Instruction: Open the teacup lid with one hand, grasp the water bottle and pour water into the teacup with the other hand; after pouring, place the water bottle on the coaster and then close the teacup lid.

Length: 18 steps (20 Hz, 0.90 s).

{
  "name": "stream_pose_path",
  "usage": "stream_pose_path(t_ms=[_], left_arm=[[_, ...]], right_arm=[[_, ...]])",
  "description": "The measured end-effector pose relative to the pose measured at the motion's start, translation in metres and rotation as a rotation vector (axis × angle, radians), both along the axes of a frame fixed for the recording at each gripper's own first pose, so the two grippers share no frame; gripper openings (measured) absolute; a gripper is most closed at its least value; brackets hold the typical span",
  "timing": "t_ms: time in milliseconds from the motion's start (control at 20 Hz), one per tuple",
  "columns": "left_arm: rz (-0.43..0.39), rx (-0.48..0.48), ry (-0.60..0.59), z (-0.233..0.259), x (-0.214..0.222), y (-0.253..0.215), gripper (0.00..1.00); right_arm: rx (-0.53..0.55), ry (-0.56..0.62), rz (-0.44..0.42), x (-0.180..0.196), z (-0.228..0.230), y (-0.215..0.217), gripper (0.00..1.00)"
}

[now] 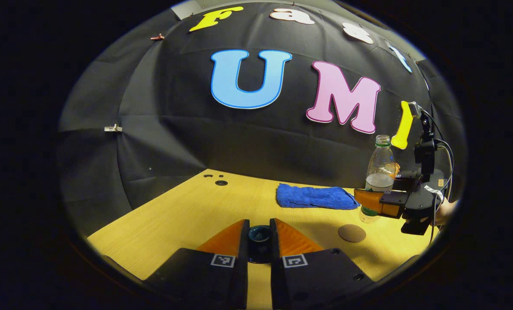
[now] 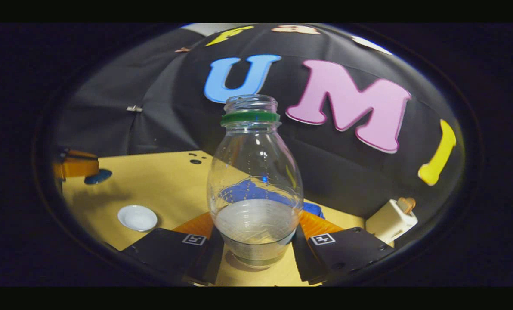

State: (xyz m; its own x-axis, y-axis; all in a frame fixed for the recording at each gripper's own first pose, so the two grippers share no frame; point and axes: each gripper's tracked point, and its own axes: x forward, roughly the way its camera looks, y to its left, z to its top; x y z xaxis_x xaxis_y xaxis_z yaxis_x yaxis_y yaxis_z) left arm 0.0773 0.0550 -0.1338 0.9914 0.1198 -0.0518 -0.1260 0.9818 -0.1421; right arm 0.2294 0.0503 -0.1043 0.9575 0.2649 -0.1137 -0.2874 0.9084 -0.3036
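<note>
Water bottle (image 2: pixel 254 189) stood upright, clamped between right gripper (image 2: pixel 256 241) fingers; left gripper (image 1: pixel 259 241) pinched teacup lid (image 1: pixel 259 236), coaster (image 1: pixel 351 233) nearby.

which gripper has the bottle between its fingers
The right gripper: the clear bottle with the green neck ring stands upright between its two fingers. The left gripper grips a small dark lid instead.

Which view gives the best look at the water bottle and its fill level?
The right gripper view: the water bottle stands close and centred between that hand-held gripper's fingers, uncapped, with water low in it. The left gripper view shows the bottle small and far off at the right edge, its lower part hidden by the other gripper.
</note>
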Motion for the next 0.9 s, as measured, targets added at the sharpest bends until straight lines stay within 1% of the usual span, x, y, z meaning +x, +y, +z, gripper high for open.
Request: stream_pose_path(t_ms=[100, 150, 200, 250, 350, 400, 450, 500, 650, 700, 750, 800, 850, 900], left_arm=[[-0.011, -0.002, 0.007, -0.003, 0.004, -0.007, 0.25], [-0.015, -0.001, 0.011, -0.006, 0.006, -0.009, 0.25], [-0.018, 0.0, 0.02, -0.01, 0.008, -0.012, 0.25], [-0.023, -0.001, 0.03, -0.015, 0.01, -0.015, 0.29], [-0.031, -0.001, 0.042, -0.021, 0.014, -0.02, 0.22], [-0.035, -0.001, 0.046, -0.024, 0.016, -0.022, 0.22], [-0.038, -0.001, 0.047, -0.025, 0.017, -0.024, 0.26], [-0.041, -0.002, 0.048, -0.027, 0.02, -0.026, 0.26], [-0.049, -0.012, 0.048, -0.032, 0.028, -0.031, 0.26], [-0.054, -0.021, 0.044, -0.032, 0.03, -0.033, 0.25], [-0.054, -0.03, 0.042, -0.032, 0.032, -0.034, 0.22], [-0.052, -0.035, 0.044, -0.034, 0.034, -0.034, 0.25], [-0.049, -0.039, 0.047, -0.035, 0.035, -0.033, 0.25], [-0.047, -0.04, 0.047, -0.035, 0.035, -0.034, 0.22]], right_arm=[[0.119, 0.058, 0.001, 0.003, -0.013, -0.007, 0.72], [0.169, 0.078, -0.016, 0.007, -0.022, -0.014, 0.73], [0.189, 0.069, -0.051, 0.013, -0.025, -0.025, 0.73], [0.194, 0.052, -0.076, 0.021, -0.028, -0.032, 0.73], [0.225, 0.044, -0.092, 0.028, -0.034, -0.039, 0.73], [0.262, 0.053, -0.098, 0.031, -0.038, -0.04, 0.74], [0.296, 0.069, -0.107, 0.033, -0.043, -0.043, 0.74], [0.318, 0.087, -0.114, 0.034, -0.05, -0.045, 0.74], [0.342, 0.12, -0.132, 0.037, -0.066, -0.05, 0.75], [0.353, 0.098, -0.132, 0.037, -0.064, -0.05, 0.76], [0.346, 0.091, -0.139, 0.039, -0.063, -0.053, 0.76], [0.34, 0.094, -0.139, 0.039, -0.065, -0.054, 0.76], [0.339, 0.088, -0.14, 0.038, -0.063, -0.053, 0.76], [0.329, 0.085, -0.143, 0.038, -0.064, -0.053, 0.79]])
